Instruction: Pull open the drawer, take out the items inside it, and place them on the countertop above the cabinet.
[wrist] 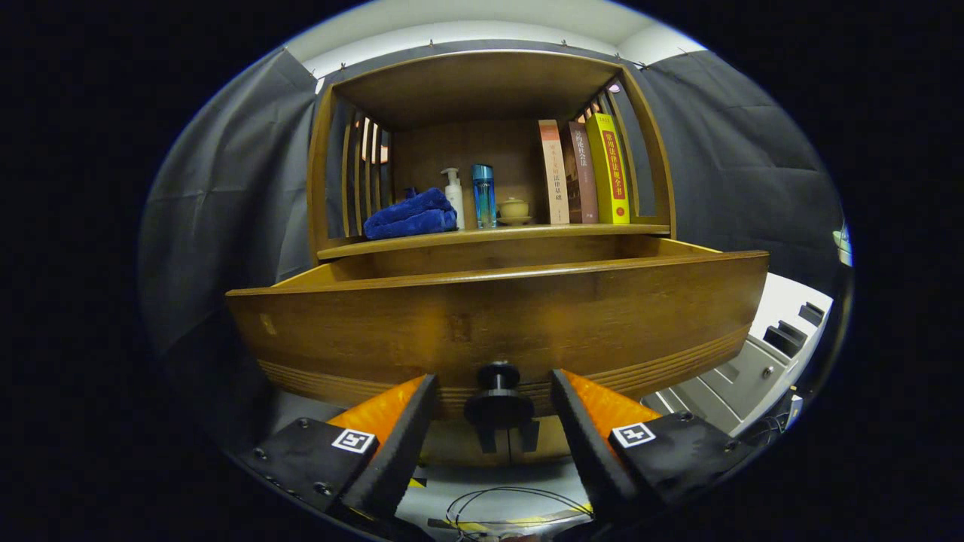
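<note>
Drawer (497, 316) is sticking out of the cabinet (493, 135), pulled open, with its wide front board facing the tongs (493, 410). The knob (498, 395) is sitting low on the middle of that front board, right between the two fingers. The fingers are standing apart on each side of the knob, and there is a gap on both sides, so they are not pinching it and are holding nothing. Pulling the drawer open looks done or almost done. The taking-out step is not started yet, I think. The front board is hiding the inside of the drawer, so I cannot tell what is lying in there. Next, the tongs will need to back away from the knob, go up over the top edge of the front board, and reach down inside. On the countertop (493, 235) above the drawer, a blue cloth (412, 214) is lying near the left edge, with a pump bottle (454, 197), a blue bottle (483, 194) and a small cup (514, 208) beside it, and books (584, 172) are standing by the right edge. The front edge is looking like the freest spot for new things.
</note>
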Available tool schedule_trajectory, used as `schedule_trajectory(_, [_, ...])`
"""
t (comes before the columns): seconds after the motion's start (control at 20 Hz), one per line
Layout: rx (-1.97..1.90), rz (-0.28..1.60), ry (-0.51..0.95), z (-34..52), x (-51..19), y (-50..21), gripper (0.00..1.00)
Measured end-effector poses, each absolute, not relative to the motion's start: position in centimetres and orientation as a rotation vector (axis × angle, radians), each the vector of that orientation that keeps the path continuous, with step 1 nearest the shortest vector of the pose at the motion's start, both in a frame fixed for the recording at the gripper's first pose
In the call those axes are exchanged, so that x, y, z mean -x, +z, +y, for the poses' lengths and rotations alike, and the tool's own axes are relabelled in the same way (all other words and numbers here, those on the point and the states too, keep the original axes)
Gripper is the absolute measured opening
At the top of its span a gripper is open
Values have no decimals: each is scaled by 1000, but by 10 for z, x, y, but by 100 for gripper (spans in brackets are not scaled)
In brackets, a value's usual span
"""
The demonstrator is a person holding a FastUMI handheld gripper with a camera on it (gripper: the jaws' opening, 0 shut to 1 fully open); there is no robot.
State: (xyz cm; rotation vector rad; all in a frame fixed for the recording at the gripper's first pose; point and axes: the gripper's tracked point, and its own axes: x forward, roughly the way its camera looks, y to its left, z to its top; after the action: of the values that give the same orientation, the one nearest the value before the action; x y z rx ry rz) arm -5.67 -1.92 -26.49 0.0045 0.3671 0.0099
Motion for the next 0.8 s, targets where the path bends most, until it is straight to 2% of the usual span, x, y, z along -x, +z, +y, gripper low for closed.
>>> schedule_trajectory(0.15, [5, 239, 14, -21, 62, -195, 99])
schedule_trajectory(0.3, [45, 92, 12, -33, 26, -99, 98])
schedule_trajectory(0.45, [72, 68, 57, -30, -32, -44, 98])
schedule_trajectory(0.55, [124, 118, 94, -26, -75, -39, 98])
schedule_trajectory(0.8, [225, 425, 204, 8, -138, -118, 99])
